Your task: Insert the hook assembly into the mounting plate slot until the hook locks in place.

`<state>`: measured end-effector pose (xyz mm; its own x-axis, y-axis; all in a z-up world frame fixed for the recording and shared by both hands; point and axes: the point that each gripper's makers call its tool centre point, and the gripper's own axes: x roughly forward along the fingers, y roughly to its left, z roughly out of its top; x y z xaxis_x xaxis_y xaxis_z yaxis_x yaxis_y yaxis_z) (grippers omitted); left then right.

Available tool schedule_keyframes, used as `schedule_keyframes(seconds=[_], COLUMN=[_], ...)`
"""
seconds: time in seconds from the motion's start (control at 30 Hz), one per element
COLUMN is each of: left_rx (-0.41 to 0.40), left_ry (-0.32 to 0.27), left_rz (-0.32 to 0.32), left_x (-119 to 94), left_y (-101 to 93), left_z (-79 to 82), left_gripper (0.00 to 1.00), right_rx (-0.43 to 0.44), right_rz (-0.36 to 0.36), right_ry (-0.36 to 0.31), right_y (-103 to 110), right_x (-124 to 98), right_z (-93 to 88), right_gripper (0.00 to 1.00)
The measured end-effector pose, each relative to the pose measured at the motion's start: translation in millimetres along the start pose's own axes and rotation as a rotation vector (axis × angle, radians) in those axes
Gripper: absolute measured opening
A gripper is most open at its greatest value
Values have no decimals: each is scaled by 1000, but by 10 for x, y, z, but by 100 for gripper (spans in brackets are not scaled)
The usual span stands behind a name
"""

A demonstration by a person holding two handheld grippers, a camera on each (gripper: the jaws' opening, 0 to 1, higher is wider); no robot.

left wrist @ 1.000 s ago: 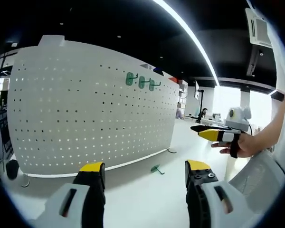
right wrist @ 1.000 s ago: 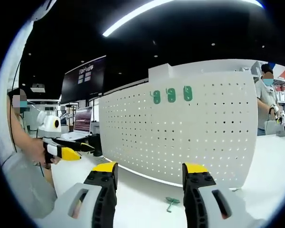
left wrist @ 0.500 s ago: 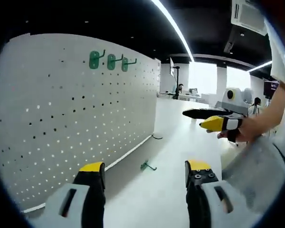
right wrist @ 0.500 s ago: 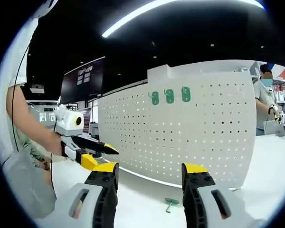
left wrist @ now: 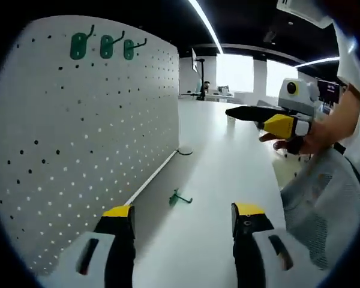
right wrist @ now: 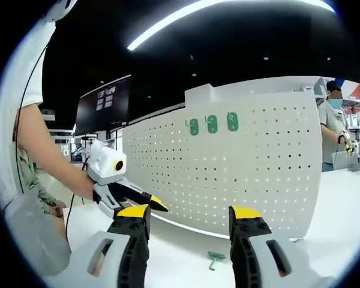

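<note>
Ahead of the left tool (left wrist: 183, 219), between its wide-open, empty jaws, a green hook (left wrist: 178, 198) lies on the white worktop (left wrist: 228, 162) beside the pegboard (left wrist: 78, 144); the right tool (right wrist: 189, 222) gapes empty too.

A dark ceiling (right wrist: 240, 42) is crossed by a long bright light strip (right wrist: 186, 15). A white worktop (left wrist: 228, 174) is seen stretching toward bright windows (left wrist: 237, 72). A dark wall screen (right wrist: 102, 105) is mounted at one side, where a laptop-like display is dimly made out.
</note>
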<state>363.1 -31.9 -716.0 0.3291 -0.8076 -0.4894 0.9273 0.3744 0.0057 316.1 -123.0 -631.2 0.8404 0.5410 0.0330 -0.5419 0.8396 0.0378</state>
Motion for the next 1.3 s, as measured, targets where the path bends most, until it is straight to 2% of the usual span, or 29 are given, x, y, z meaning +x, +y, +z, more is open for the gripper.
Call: schedule_keyframes(seconds=[0.17,0.3,0.4,0.47,0.63,0.83,0.97,1.1,1.3], left_rx=[25,43,74,79,161,199,240,256,304], left_ry=[42,105,144,152,228,285,353,367,419], left_rz=[-29,-73,-83,-94,-121,-168,-200,-223,-249], left_x=[131,243,317,381,557,778,884,1004,1171], left_y=[44,52,81,86,116,139,152,152,182], left_z=[-27,-122,-168,-162,-228,-276,-380,-385,-451], left_gripper=[68,68,62,63,60,57,54,53,49], right_rx=[4,9,24,26,31,27,30,29,37], right_rz=[-7,-13,-19,-22,-28,-45,-49,-54,-61], right_ry=[-3,-5,-7,-7,-14,-17,-23,-26,-33], right_y=[-18,-34,-64,-73,-90,-132,-140,-155,-181], right_x=[-10,-10,-19,-21,-28,-54,-59,-67,-81], right_z=[1,4,-7,-11,2,9,27,31,43], right_gripper=[51,51,51,51,51,49,49,49,48])
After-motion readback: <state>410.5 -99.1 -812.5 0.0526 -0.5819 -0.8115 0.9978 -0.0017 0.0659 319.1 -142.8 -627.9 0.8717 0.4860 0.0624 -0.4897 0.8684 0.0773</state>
